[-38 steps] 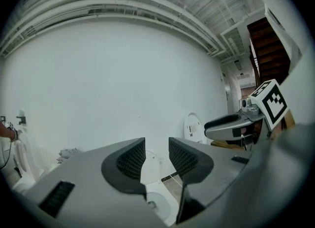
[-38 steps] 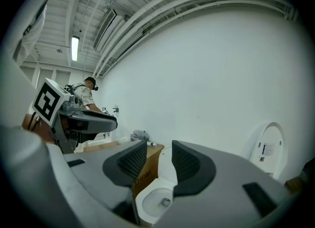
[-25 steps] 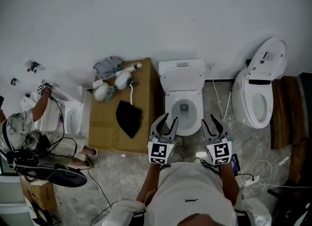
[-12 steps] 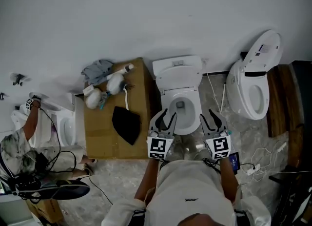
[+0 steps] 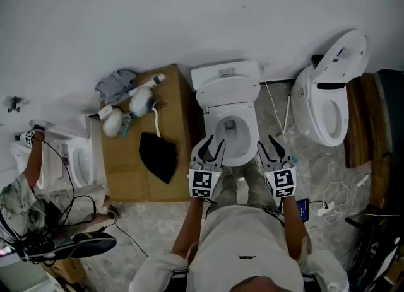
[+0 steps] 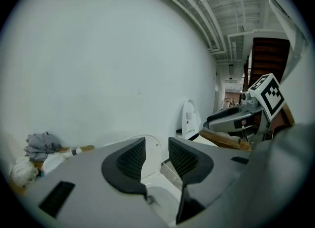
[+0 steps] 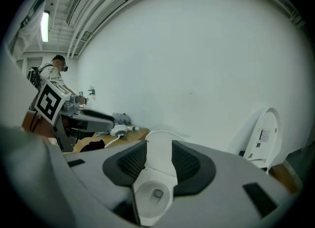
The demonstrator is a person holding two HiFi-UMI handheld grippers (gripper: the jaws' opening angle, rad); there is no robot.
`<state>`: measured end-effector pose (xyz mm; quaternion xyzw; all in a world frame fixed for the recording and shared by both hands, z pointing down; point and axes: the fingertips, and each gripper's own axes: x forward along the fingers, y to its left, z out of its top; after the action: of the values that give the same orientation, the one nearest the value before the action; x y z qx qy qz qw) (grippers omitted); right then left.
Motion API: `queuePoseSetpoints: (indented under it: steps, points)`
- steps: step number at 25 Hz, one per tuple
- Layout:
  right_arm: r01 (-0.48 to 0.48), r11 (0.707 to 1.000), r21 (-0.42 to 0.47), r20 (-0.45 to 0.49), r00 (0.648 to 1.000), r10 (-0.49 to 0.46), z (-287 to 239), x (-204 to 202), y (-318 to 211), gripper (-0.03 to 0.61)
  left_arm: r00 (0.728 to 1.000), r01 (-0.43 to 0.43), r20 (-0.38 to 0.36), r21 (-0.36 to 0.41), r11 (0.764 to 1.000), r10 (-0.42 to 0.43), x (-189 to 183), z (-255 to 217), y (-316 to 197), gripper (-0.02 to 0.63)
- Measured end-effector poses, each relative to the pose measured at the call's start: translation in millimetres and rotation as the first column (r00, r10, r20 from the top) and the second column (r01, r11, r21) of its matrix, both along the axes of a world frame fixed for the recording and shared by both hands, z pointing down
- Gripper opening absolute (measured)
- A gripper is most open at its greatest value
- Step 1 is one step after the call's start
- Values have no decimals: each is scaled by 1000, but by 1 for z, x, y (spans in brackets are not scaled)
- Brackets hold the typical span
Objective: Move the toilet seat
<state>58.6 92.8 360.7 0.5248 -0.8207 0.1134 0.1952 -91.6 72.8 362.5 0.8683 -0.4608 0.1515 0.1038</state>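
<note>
Both jaws stand narrowly apart, with nothing in them. The left gripper [image 6: 156, 155] and right gripper [image 7: 159, 162] have dropped and pushed forward, and now flank the front of the toilet [image 5: 218, 120]. The seat [image 7: 160, 150] looks raised against the tank, untouched; the reach for it seems to be starting.

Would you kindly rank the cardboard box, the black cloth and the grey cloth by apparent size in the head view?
1. Cardboard box, clearly largest.
2. Black cloth.
3. Grey cloth, only slightly smaller.
</note>
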Motion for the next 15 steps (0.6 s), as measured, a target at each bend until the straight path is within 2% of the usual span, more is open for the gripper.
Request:
queuePoseSetpoints:
  steps: [7,15]
  points:
    - [42,993,-112,25,999,-39,54,15,-20,173,997,80,17,-66,995,-79,7,47,-17,163]
    - [121,975,-186,44,992,-115,97,21,-43,173,988,152,27,-136,979,-150,14,91,-27,163]
